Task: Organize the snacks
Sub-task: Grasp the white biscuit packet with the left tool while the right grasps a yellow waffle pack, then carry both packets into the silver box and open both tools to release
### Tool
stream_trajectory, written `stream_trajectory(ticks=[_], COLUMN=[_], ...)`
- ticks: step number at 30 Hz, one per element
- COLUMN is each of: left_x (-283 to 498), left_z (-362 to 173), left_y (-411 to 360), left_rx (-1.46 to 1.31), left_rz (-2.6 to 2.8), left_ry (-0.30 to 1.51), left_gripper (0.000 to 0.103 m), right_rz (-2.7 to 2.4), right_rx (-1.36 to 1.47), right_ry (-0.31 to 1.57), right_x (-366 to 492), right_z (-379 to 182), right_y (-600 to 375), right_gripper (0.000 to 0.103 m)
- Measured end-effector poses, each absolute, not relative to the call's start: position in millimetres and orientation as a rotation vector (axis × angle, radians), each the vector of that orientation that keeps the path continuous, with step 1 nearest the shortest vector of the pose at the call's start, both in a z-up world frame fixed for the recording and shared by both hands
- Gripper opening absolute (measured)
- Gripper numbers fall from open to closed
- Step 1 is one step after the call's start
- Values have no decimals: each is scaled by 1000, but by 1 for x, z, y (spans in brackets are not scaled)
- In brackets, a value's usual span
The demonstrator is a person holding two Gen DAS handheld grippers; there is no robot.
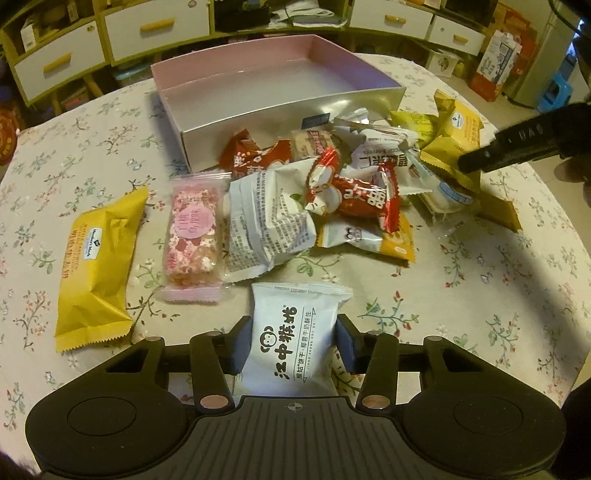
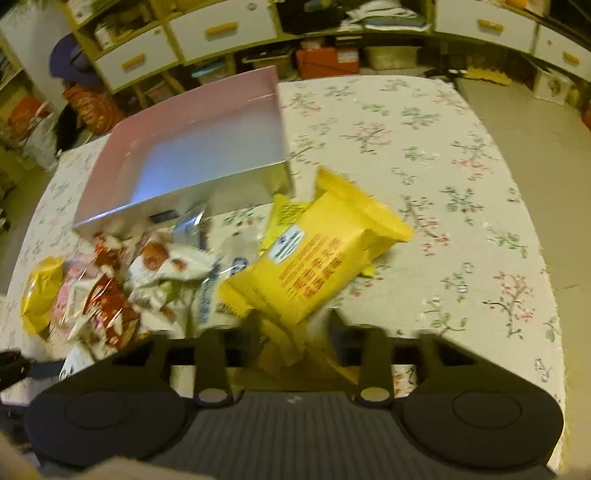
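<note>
**Snack sorting on a floral table: both grippers at the pile**

The table (image 1: 480,302), covered with a floral cloth, carries all items. Behind it stands a shelving unit with white drawers (image 1: 155,26).

An open box (image 1: 258,122), pink inside with pale outer walls, sits toward the far side of the table; no snack can be seen inside it. The same box (image 2: 207,151) appears at upper left in the right wrist view.

A loose pile of snacks (image 1: 332,192) lies just in front of the box's near wall, made up of red, white and yellow wrappers that overlap one another. To the left of the pile, apart from it, lies a yellow packet (image 1: 96,266). Between that packet and the pile lies a pink packet (image 1: 194,236), lengthwise toward the box and touching a crumpled white wrapper.

The left gripper (image 1: 291,347) is clamped on a white packet (image 1: 295,332) bearing black characters; a pad presses each side of the packet, which sits near the front of the table, close to the pile.

The right gripper (image 2: 291,328) reaches the right end of the pile, where a large yellow packet (image 2: 317,254) lies tilted over other wrappers. This view is blurred: yellow wrapping fills the space between the fingers, but whether they are closed on it cannot be told. From the left wrist view this gripper (image 1: 517,147) shows as a dark shape over the yellow wrappers.
</note>
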State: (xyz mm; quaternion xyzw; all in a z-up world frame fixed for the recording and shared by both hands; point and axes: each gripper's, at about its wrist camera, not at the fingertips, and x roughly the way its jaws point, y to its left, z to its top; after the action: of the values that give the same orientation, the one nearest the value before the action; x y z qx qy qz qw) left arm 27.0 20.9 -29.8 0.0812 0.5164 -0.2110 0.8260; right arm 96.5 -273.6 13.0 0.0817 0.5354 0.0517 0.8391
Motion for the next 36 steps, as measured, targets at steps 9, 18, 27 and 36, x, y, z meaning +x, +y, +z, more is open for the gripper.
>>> stream_trajectory(ticks=[9,18,27,36], left_x=[25,22,18,48], left_z=[-27,-21,6,40], left_y=[16,16,15,18], left_rx=[171,157,113,-4], left_rz=[-455,-462,-478,-408], left_ry=[1084,1061,988,918], left_gripper=[45,45,45,45], right_rz=[29,8,72,131], right_rx=[361,296,283,290], right_ry=[1117,1108,1006,954], right_x=[114,111,93,119], right_z=[3,-1,41,58], right_y=[-287,-282,-273,-250], right_gripper=[61,37,37,37])
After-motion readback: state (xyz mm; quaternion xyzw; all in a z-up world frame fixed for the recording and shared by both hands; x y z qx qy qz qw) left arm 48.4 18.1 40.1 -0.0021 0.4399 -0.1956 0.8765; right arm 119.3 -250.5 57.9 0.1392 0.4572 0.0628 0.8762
